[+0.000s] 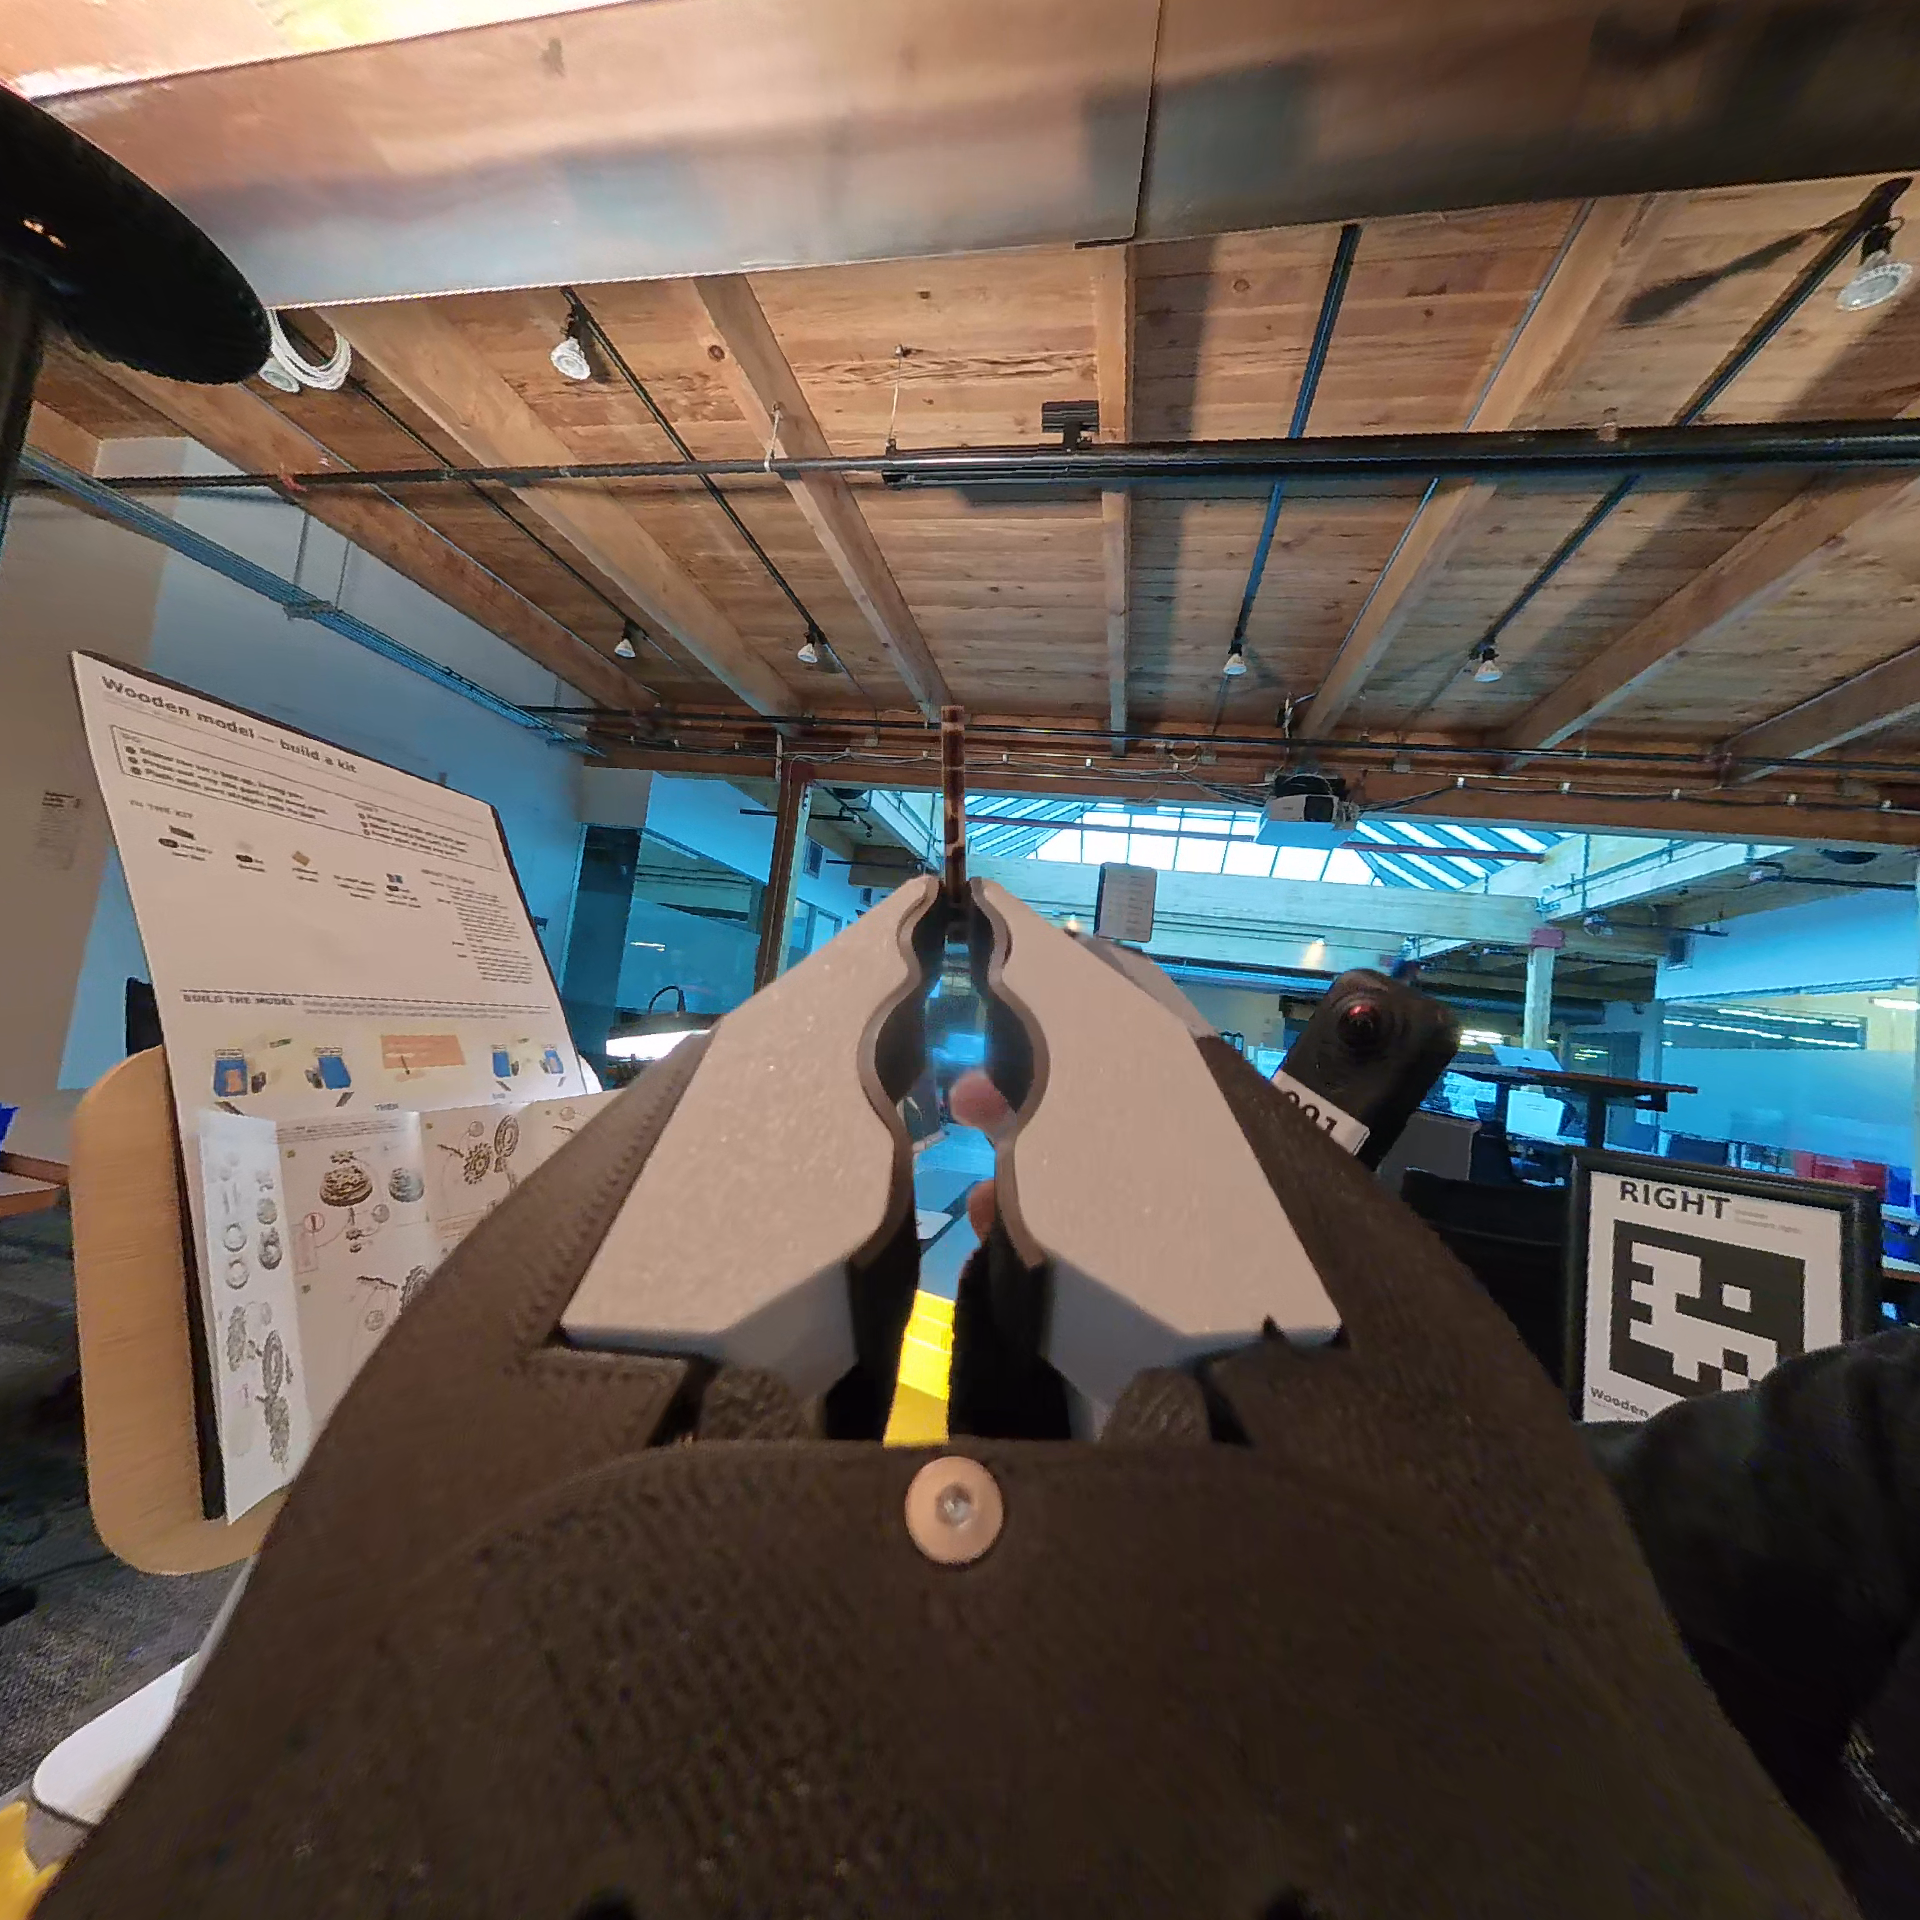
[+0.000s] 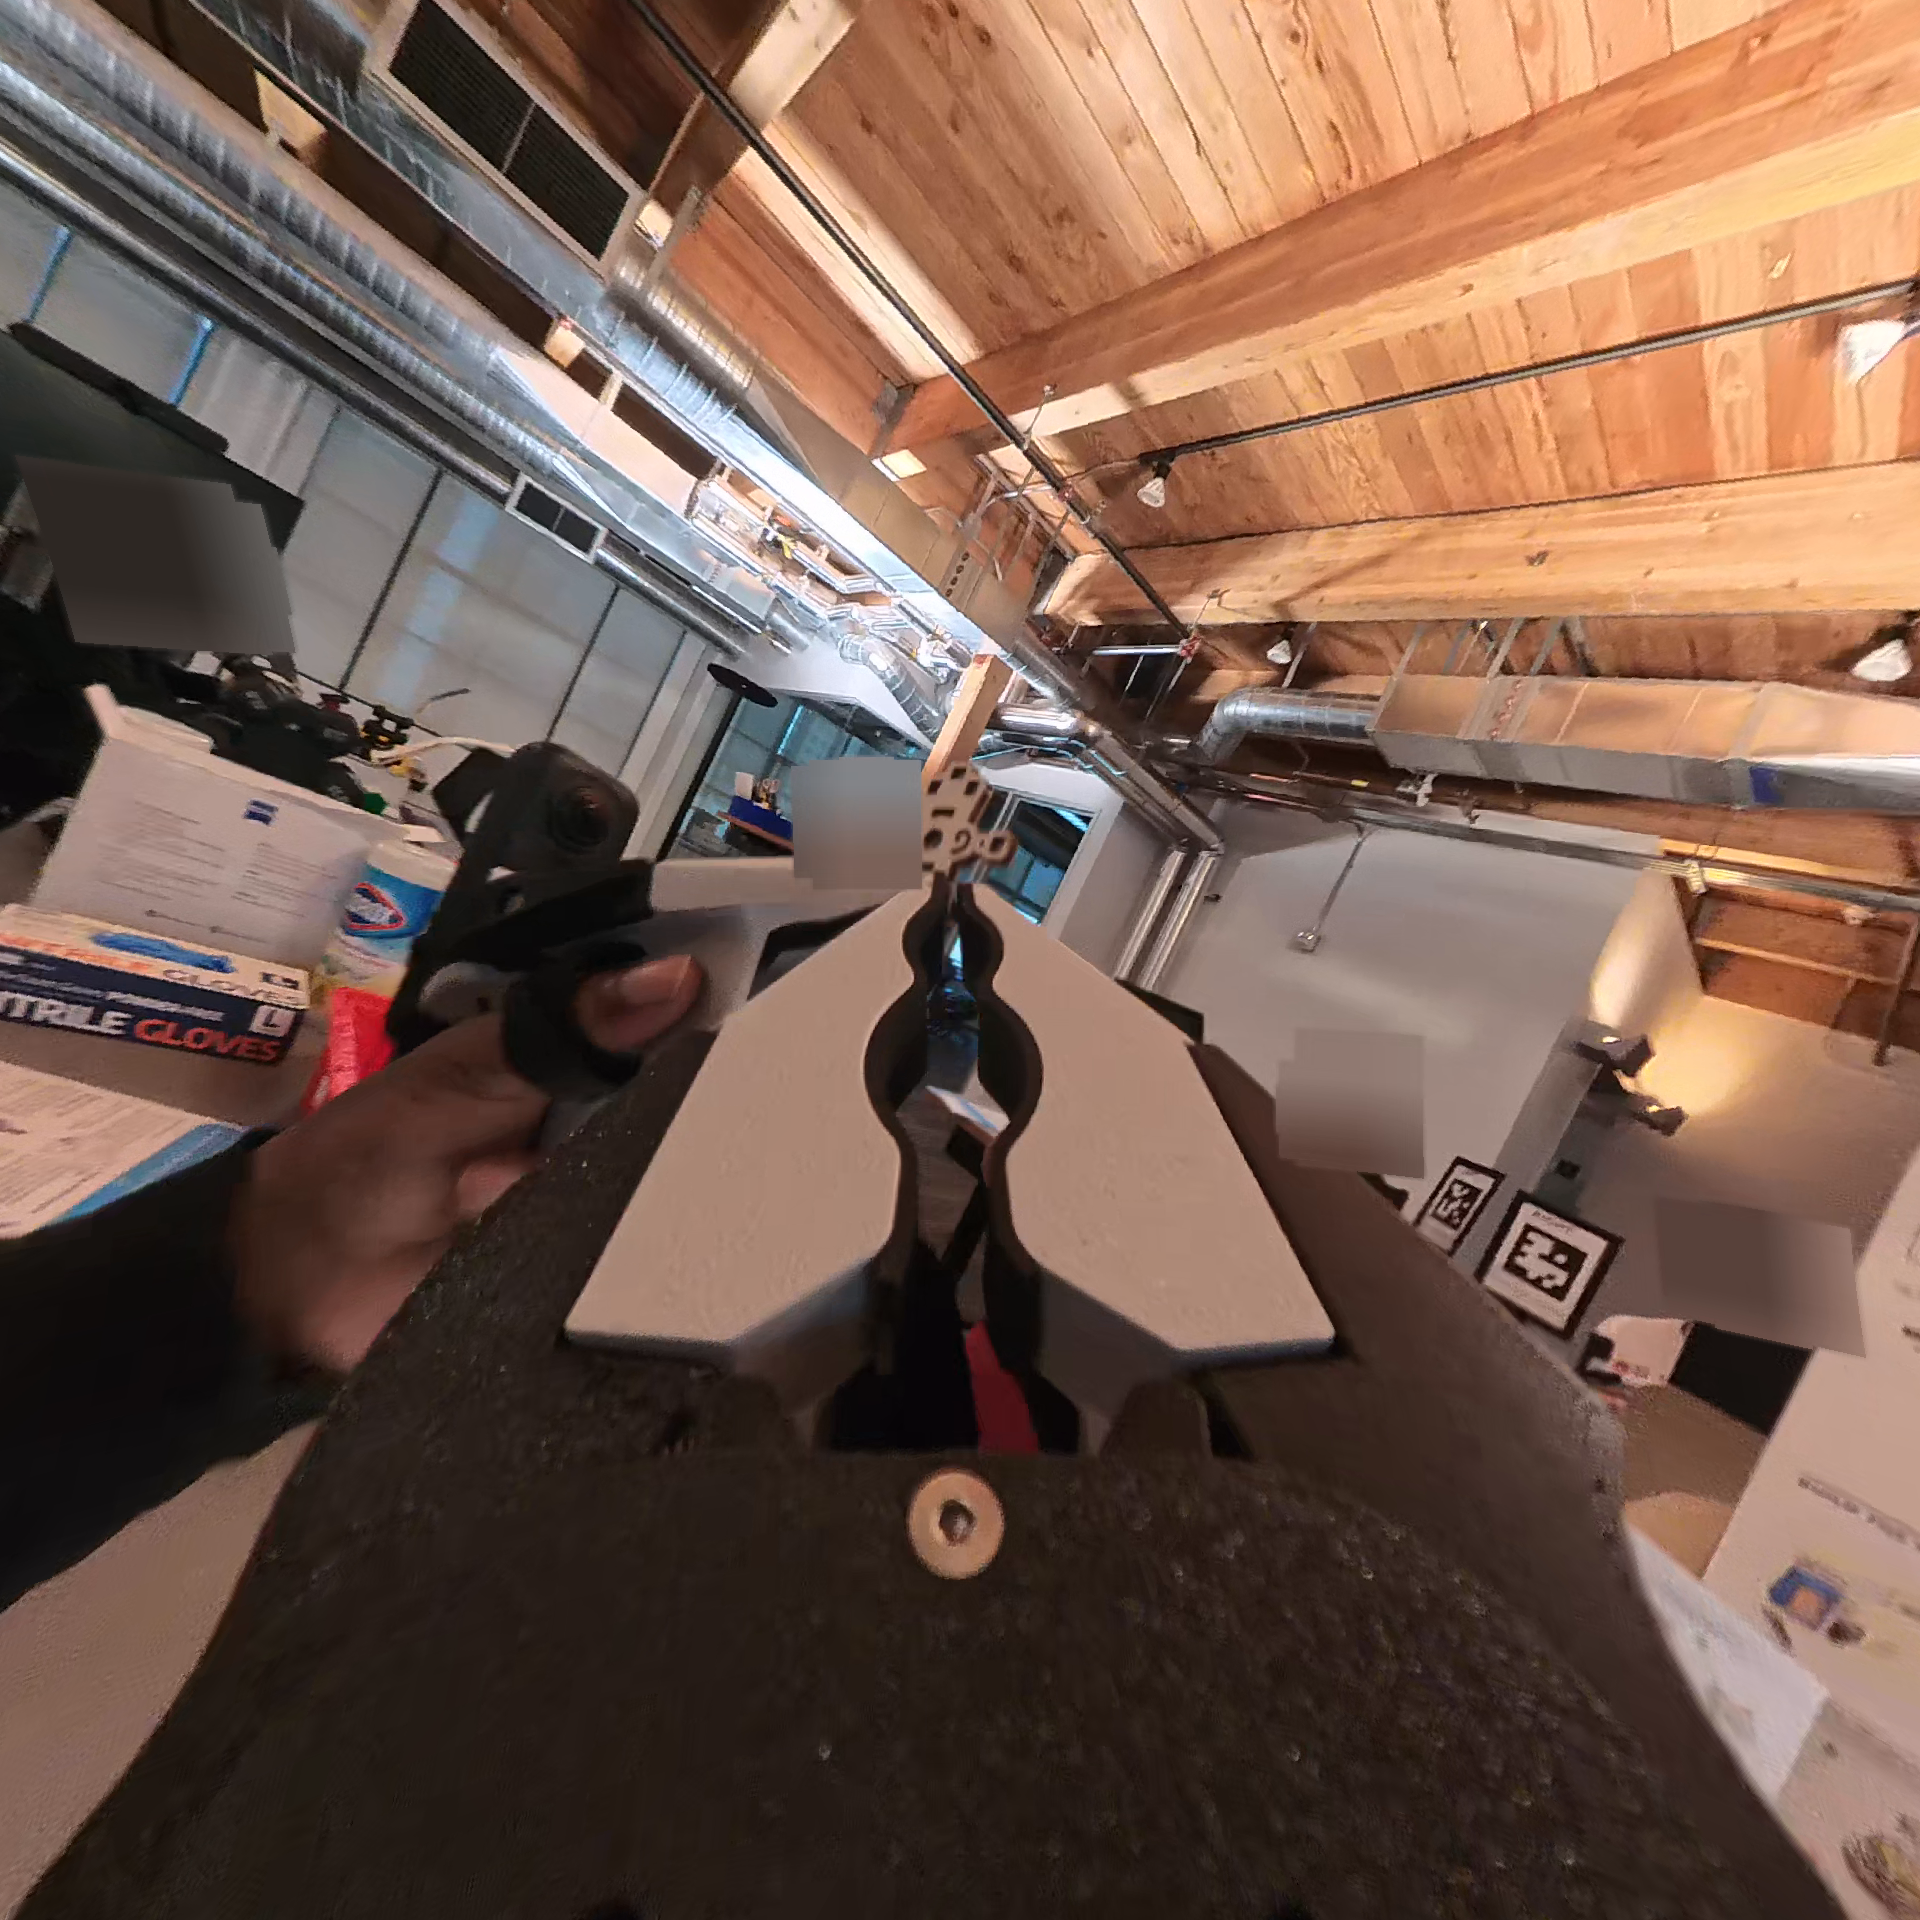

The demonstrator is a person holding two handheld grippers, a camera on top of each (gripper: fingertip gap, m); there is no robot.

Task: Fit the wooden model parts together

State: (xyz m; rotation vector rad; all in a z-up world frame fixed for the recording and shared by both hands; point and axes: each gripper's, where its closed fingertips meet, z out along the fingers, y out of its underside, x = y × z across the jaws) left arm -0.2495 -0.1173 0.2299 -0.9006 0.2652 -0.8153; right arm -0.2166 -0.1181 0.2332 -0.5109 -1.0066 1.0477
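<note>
My left gripper (image 1: 952,896) is shut on a thin flat wooden part (image 1: 953,795), seen edge-on and sticking up past the grey fingertips, held high in the air and tilted toward the ceiling. My right gripper (image 2: 952,896) is shut on a small pale wooden part with cut-out holes (image 2: 961,823) that pokes out above its tips. The left gripper also shows in the right wrist view (image 2: 540,883), to the left, held by a hand (image 2: 436,1122). The right gripper's camera shows in the left wrist view (image 1: 1361,1049), just right of my left fingers. The two wooden parts are apart.
An instruction board (image 1: 312,914) leans at the left with a folded assembly sheet (image 1: 343,1226) below it. A framed marker card (image 1: 1714,1299) stands at the right. In the right wrist view a glove box (image 2: 145,1003), a wipes tub (image 2: 390,904) and a white box (image 2: 208,831) sit at the left. Only a small space, under 4 cm, lies between the two pairs of fingers.
</note>
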